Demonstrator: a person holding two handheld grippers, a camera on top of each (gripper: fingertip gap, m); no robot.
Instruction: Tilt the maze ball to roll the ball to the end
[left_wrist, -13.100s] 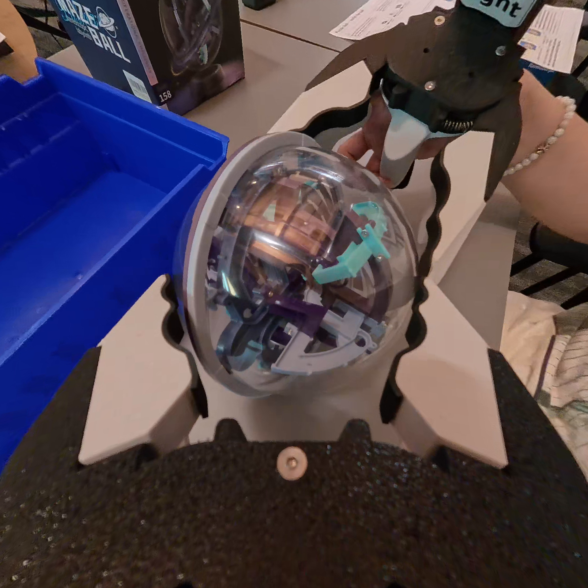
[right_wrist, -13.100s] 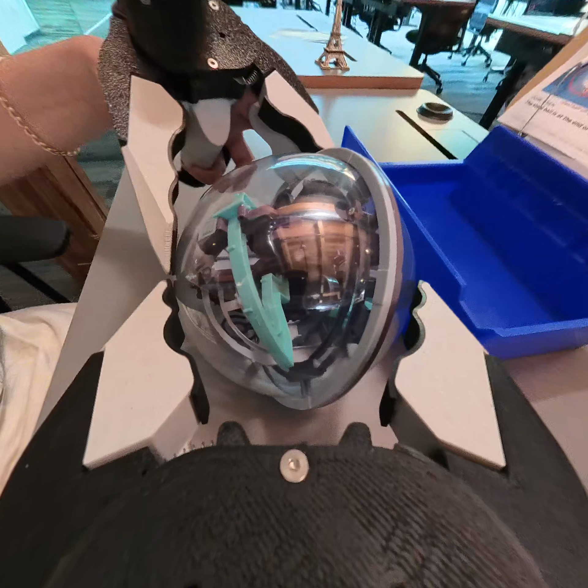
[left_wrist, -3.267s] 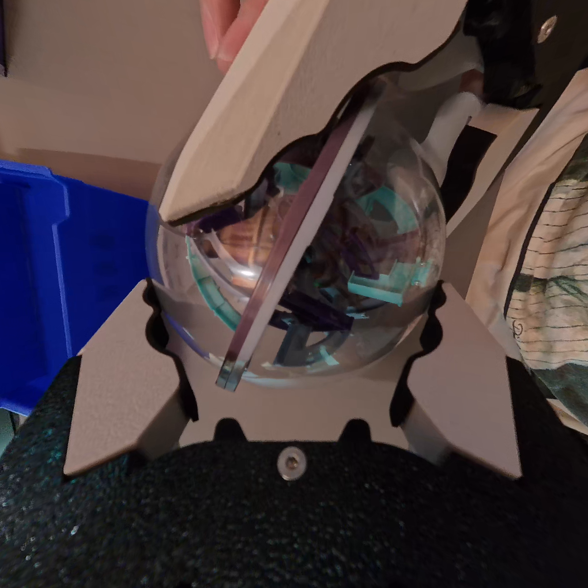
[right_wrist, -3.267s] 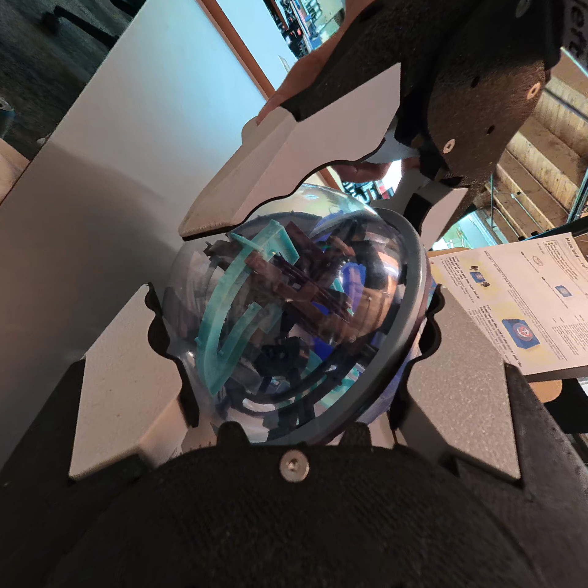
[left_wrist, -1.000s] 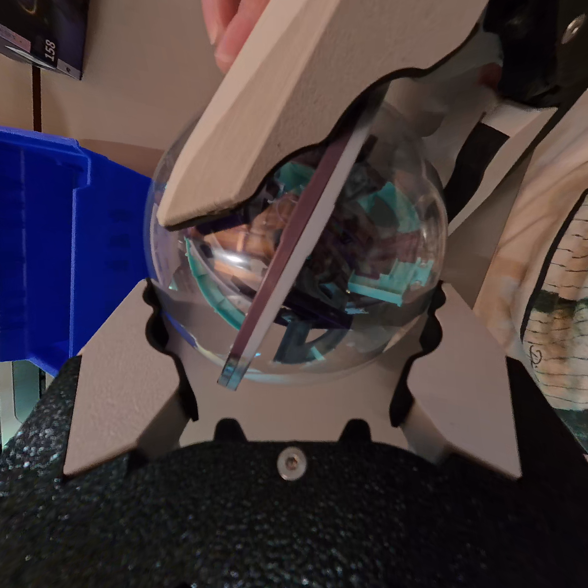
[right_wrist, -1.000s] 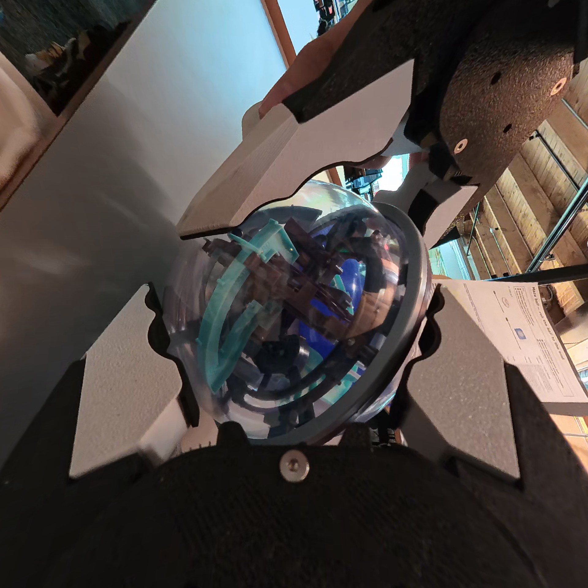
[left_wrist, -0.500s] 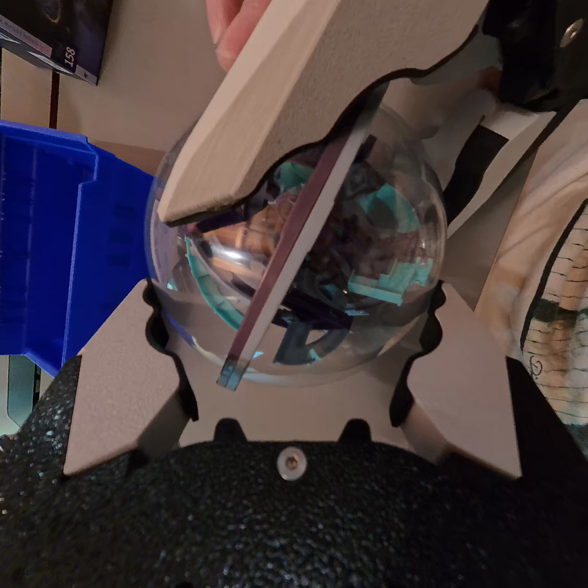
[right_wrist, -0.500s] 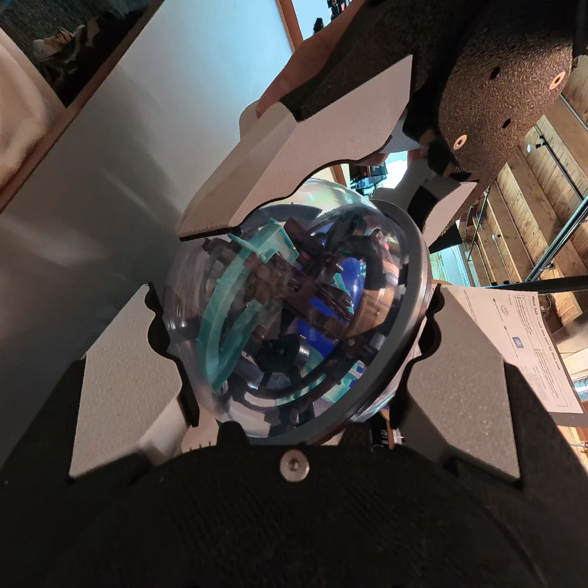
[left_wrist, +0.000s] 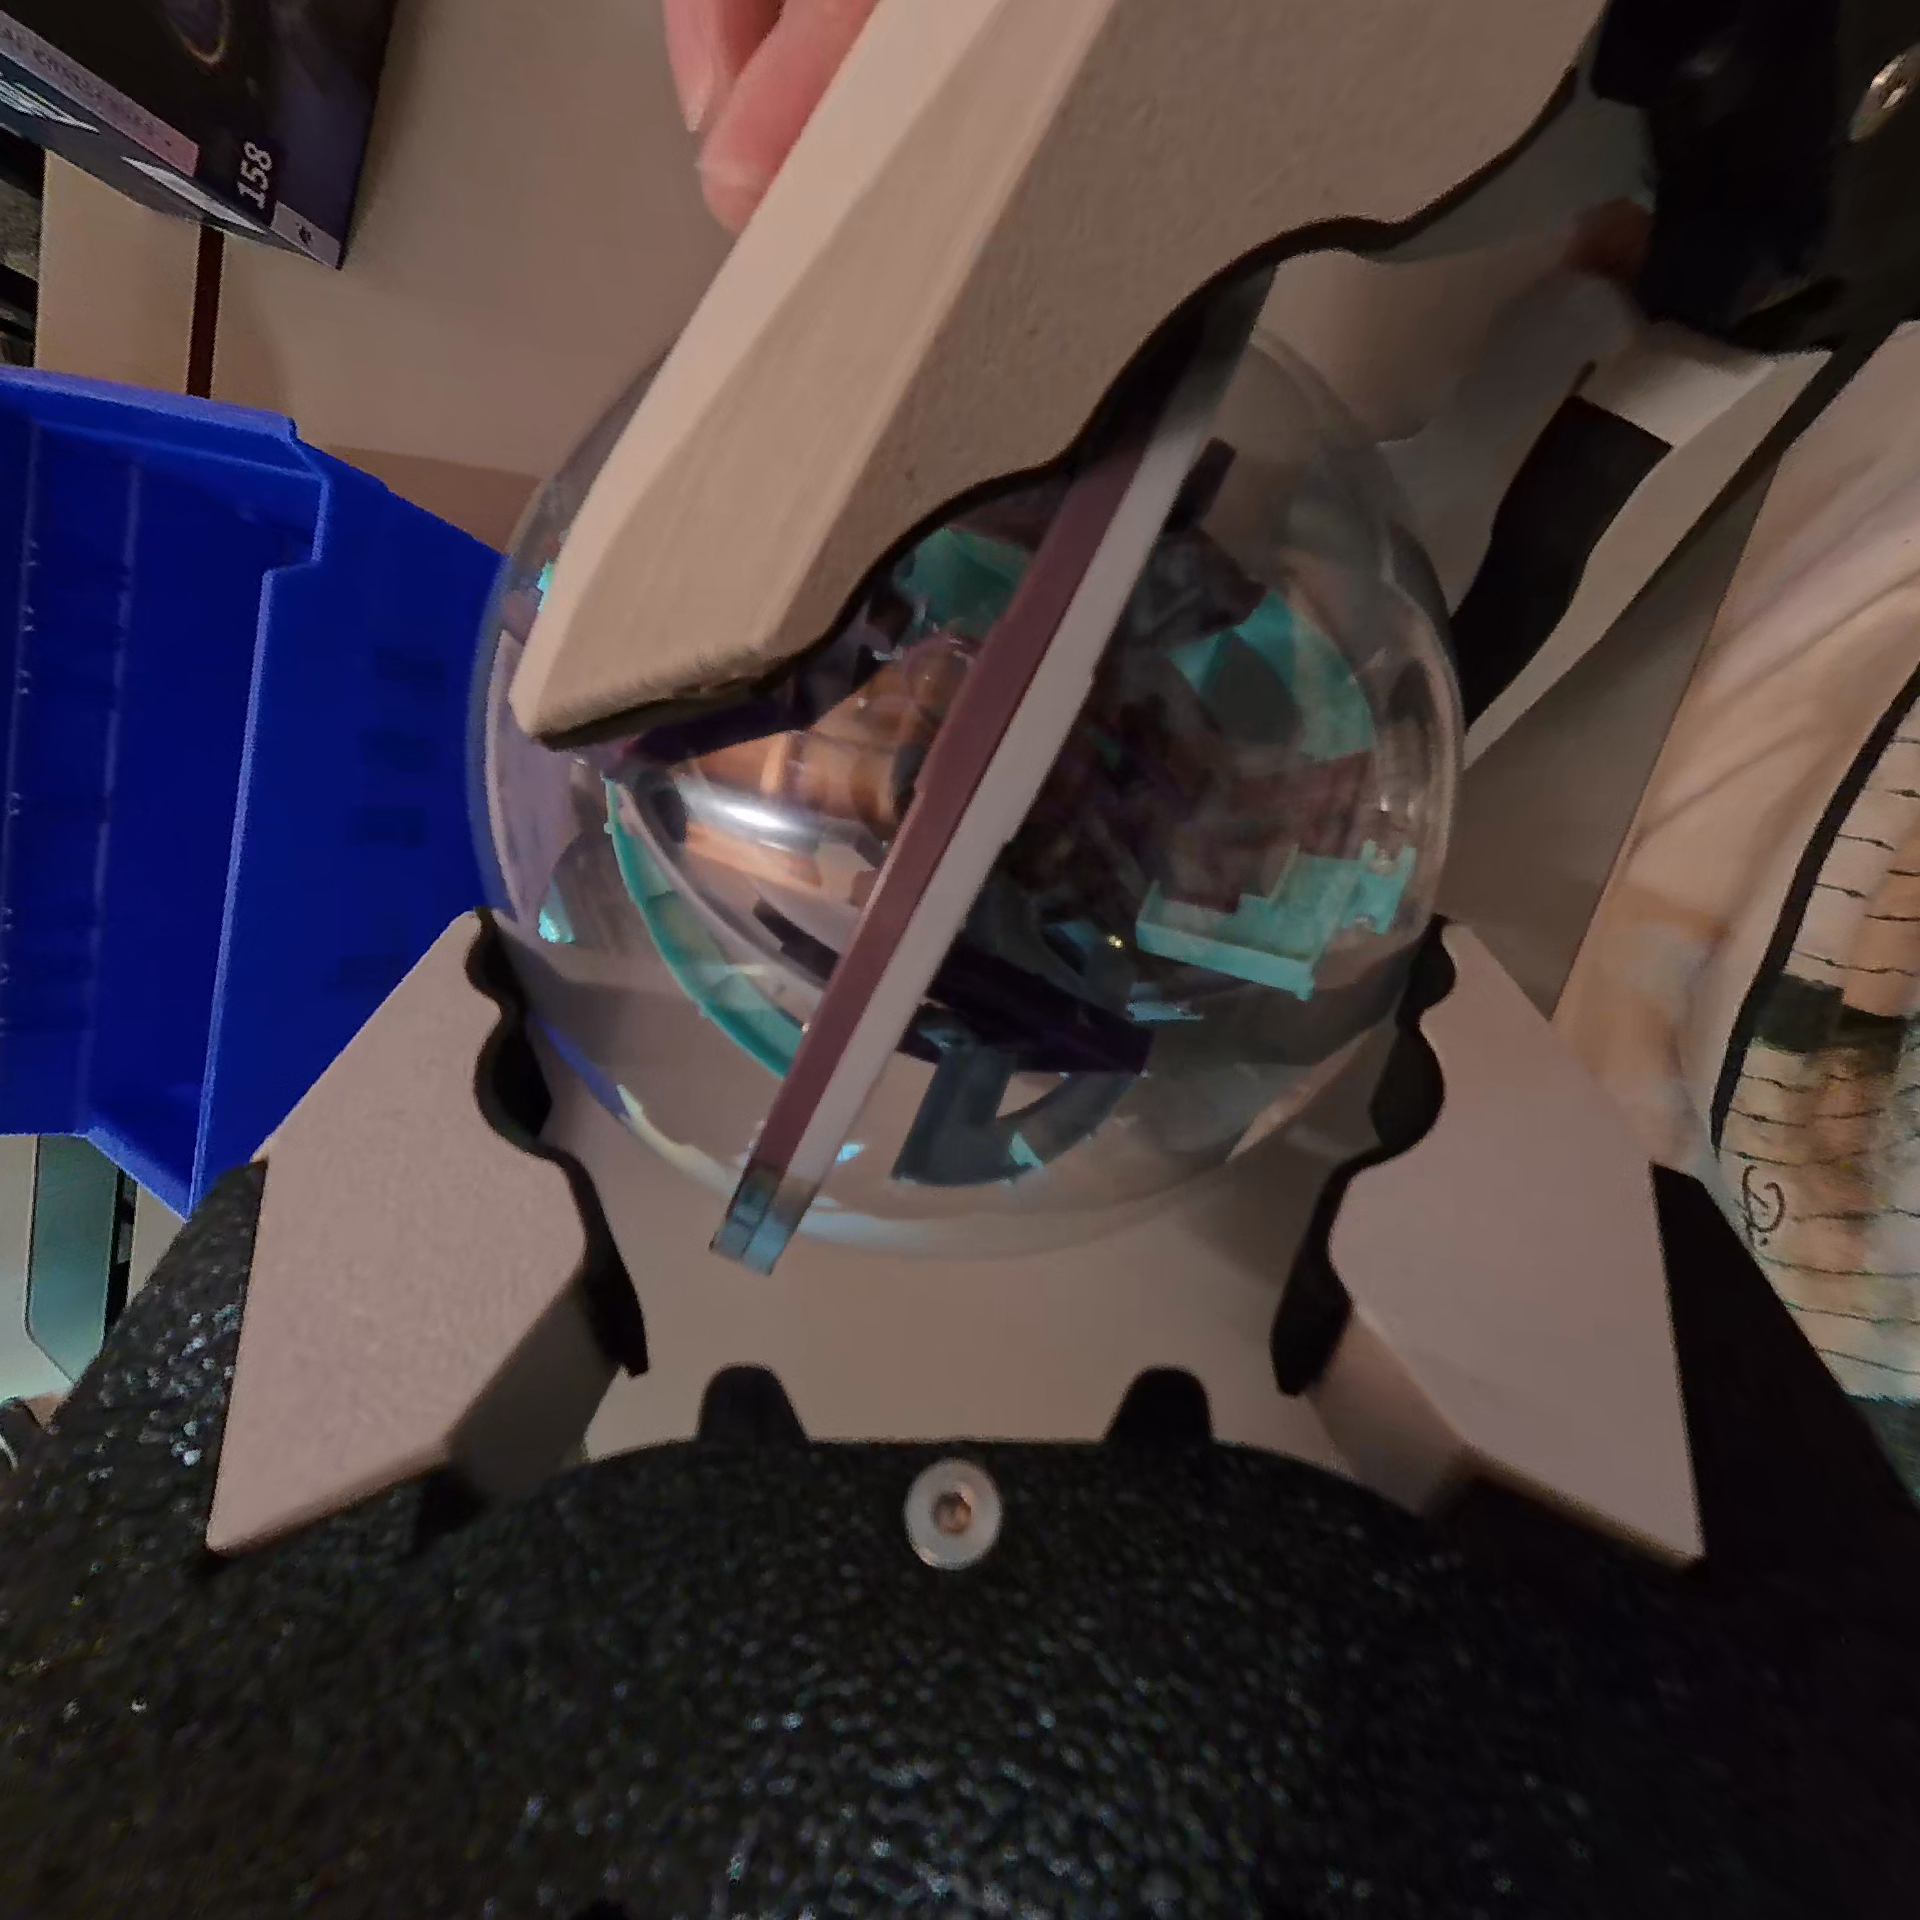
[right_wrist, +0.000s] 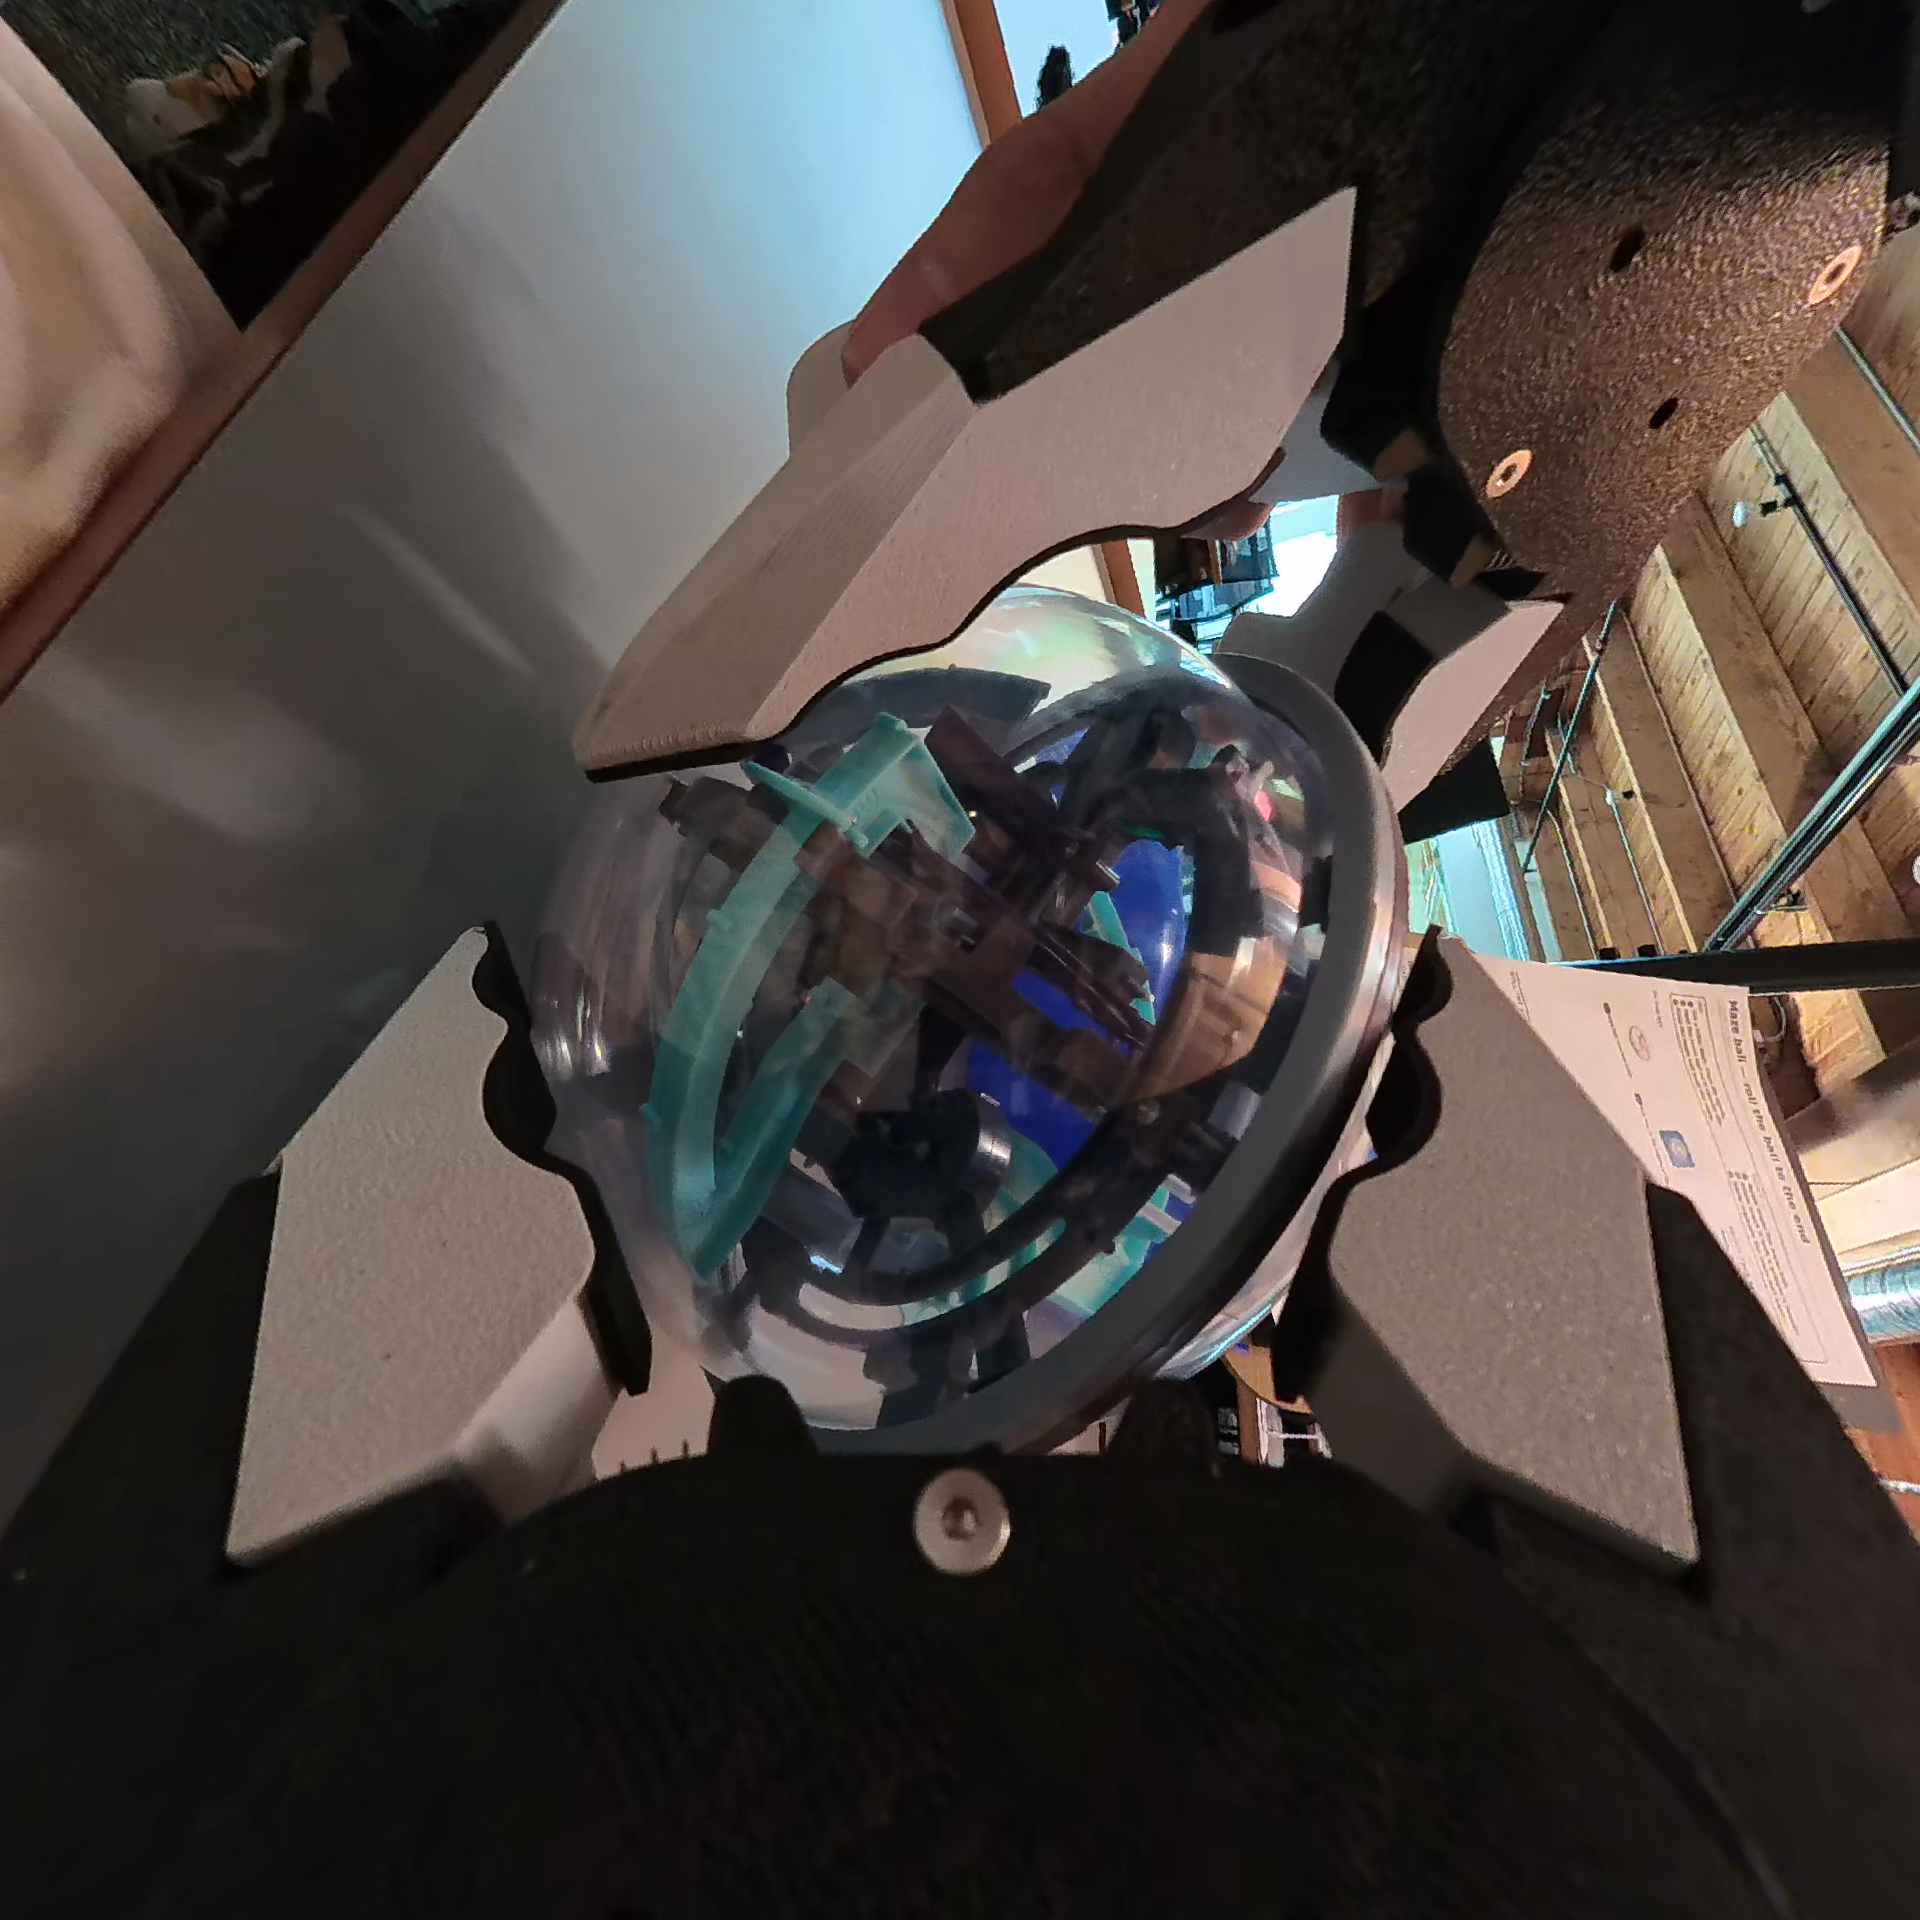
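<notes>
The maze ball is a clear sphere with a grey rim band and teal, purple and brown tracks inside. It is held in the air between both grippers. My left gripper is shut on its lower half, one finger on each side. My right gripper is shut on the ball from the opposite side. Each view shows the other gripper's finger lying over the top of the sphere. The rim runs diagonally in both views. I cannot make out the small ball inside.
A blue bin stands at the left, with the dark maze-ball box beyond it. A person's fingers and shirt are close by. A printed sheet and the grey table top show in the right wrist view.
Over the last second both grippers and the ball turned slightly together: the blue bin and box slid right in the left view. Since 13 seconds ago the ball has been tipped steeply.
</notes>
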